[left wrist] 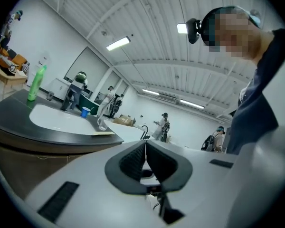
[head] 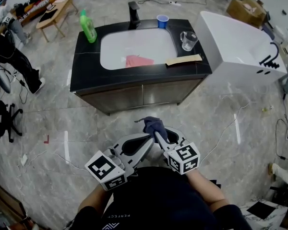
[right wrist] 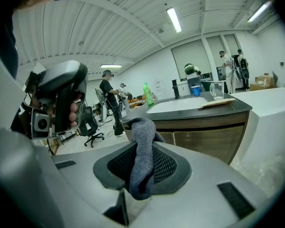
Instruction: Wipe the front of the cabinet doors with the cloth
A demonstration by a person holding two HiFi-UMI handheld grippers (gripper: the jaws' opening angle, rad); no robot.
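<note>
Right gripper point(right wrist: 142, 167) clenched on dark knit cloth point(right wrist: 141, 141), pinched mid-fold between its pads, loose end bunched above the tips. Left gripper point(left wrist: 145, 159) closed, nothing between. Cabinet doors point(right wrist: 204, 137) well ahead of the tips. Cloth likely soft, light, floppy; hold looks secure.

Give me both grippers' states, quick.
Left gripper: shut, nothing between the jaws.
Right gripper: shut on the cloth.

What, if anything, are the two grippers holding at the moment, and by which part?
The right gripper clamps the cloth by a bunched middle stretch; its ends poke out past the jaws. The left gripper is shut and empty.
</note>
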